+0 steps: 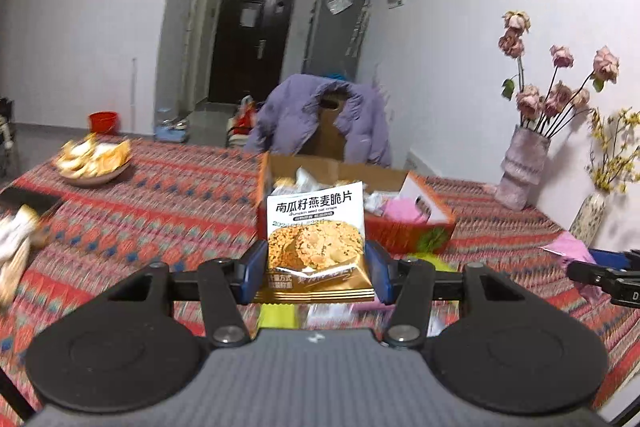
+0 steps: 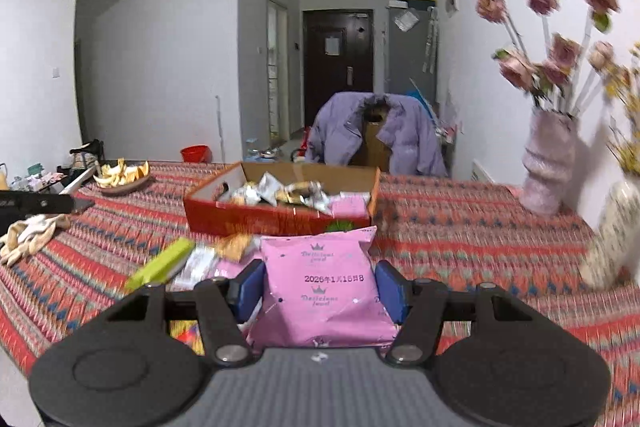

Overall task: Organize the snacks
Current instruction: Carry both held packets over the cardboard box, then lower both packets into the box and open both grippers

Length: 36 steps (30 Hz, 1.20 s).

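We count two vases at the right, one open cardboard box at centre, one bowl at the left, one red bucket.

A purple jacket drapes a chair; a pink vase of roses stands near the wall; a red bucket sits on the floor.

Ahead of both grippers the open cardboard box sits mid-table, its near wall the one barrier; loose packets litter the cloth before it; vases crowd the right edge; the left stretch toward the plate lies open.
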Available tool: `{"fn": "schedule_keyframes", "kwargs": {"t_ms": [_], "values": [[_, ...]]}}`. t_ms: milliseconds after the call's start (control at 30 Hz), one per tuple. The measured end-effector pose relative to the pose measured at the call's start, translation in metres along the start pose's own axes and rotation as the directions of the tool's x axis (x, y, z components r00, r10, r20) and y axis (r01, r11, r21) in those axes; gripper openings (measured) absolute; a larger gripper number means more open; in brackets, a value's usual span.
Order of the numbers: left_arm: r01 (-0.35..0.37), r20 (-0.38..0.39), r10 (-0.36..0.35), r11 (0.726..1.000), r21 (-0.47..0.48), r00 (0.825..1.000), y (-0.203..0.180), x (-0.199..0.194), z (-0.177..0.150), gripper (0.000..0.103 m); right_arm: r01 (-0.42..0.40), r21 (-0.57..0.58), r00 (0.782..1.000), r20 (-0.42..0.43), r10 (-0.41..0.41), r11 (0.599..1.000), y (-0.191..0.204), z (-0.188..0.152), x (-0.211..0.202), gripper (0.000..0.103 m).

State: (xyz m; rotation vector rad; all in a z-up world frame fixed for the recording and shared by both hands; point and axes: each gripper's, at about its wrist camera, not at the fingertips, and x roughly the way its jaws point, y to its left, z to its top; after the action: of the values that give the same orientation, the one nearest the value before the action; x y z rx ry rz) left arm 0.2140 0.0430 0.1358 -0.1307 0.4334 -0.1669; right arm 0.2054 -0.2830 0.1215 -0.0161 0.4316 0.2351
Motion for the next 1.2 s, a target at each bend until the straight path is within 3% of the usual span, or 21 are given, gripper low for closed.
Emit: {"fn": "schedule_keyframes", "kwargs": {"t_ms": [267,433,533,700,933,1033,1200], "values": [[0.047,-0.011,-0.046,0.997,0.062,0.999,-0.012,0.084,0.074,0.054,-0.132,0.04,0.991,-0.005,0.132,0.991,-0.029,0.095,0.089,0.06],[0.055,-0.021,-0.053,0.99,0.132,0.998,-0.021,0.145,0.113,0.054,-0.194,0.085,0.977,-0.071,0.2,0.977,-0.042,0.142,0.169,0.06],[0.072,-0.077,-0.062,0.99,0.123,0.995,-0.02,0.193,0.123,0.054,-0.222,0.129,0.96,-0.144,0.239,0.967,-0.045,0.154,0.229,0.06],[0.062,-0.207,-0.04,0.993,0.102,0.978,-0.014,0.288,0.117,0.054,-0.217,0.166,0.919,-0.299,0.258,0.962,-0.037,0.145,0.325,0.06],[0.048,-0.383,-0.007,0.994,0.097,0.924,-0.012,0.386,0.071,0.054,-0.12,0.236,0.858,-0.465,0.22,0.964,-0.041,0.094,0.424,0.06],[0.046,-0.425,-0.008,0.996,0.079,0.905,-0.01,0.403,0.056,0.054,-0.112,0.268,0.855,-0.464,0.231,0.957,-0.043,0.081,0.434,0.061],[0.053,-0.438,-0.018,0.996,0.066,0.899,-0.004,0.406,0.053,0.057,-0.107,0.28,0.859,-0.458,0.231,0.954,-0.045,0.077,0.436,0.062]]}}
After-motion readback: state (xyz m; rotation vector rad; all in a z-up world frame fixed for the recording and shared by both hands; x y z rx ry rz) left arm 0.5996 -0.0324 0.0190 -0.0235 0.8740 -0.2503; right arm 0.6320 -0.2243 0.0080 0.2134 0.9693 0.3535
